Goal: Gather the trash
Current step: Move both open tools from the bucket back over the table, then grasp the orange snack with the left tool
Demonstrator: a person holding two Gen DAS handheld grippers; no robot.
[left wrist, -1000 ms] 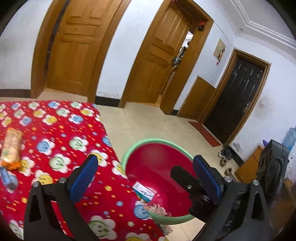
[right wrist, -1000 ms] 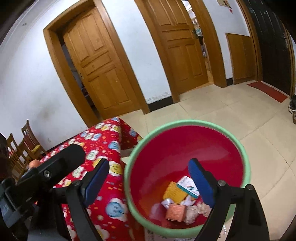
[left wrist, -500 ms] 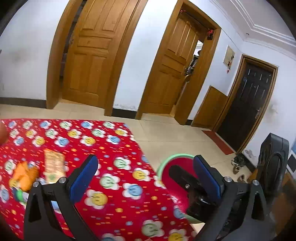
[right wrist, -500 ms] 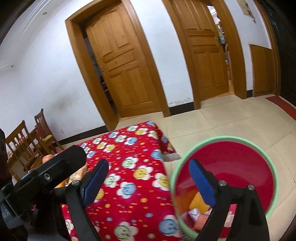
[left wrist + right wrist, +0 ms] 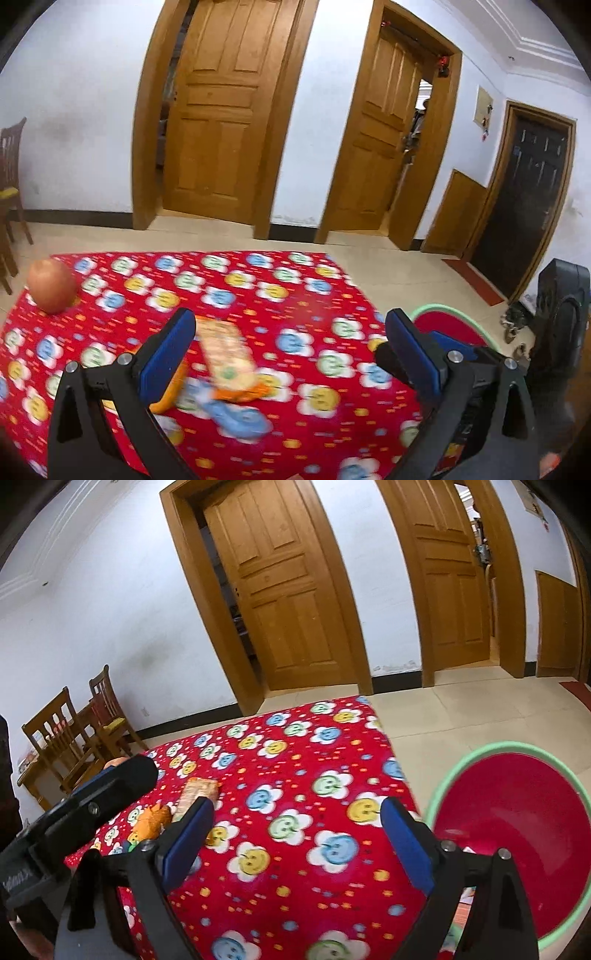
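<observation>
A red bin with a green rim [image 5: 447,775] stands on the floor off the table's right end; it also shows as the bin [image 5: 448,319] behind my left gripper's right finger. On the red flower-print tablecloth [image 5: 295,295] lie a long orange snack wrapper [image 5: 227,358], a blue wrapper [image 5: 238,417] and an orange packet [image 5: 168,395]. My left gripper [image 5: 288,345] is open above these, holding nothing. My right gripper [image 5: 295,825] is open over bare cloth, with the snack wrapper [image 5: 197,792] and orange packet [image 5: 151,819] to its left.
A round apple [image 5: 51,286] sits at the table's far left corner. Wooden chairs [image 5: 70,734] stand by the left wall. Two wooden doors [image 5: 218,122] and a dark door [image 5: 524,206] line the far walls. A black appliance [image 5: 561,306] and shoes sit on the right floor.
Both views have swung left from the bin onto the table. The bin has slid to the right edge, and the wrappers now lie between the left gripper's fingers. Both grippers stay open.
</observation>
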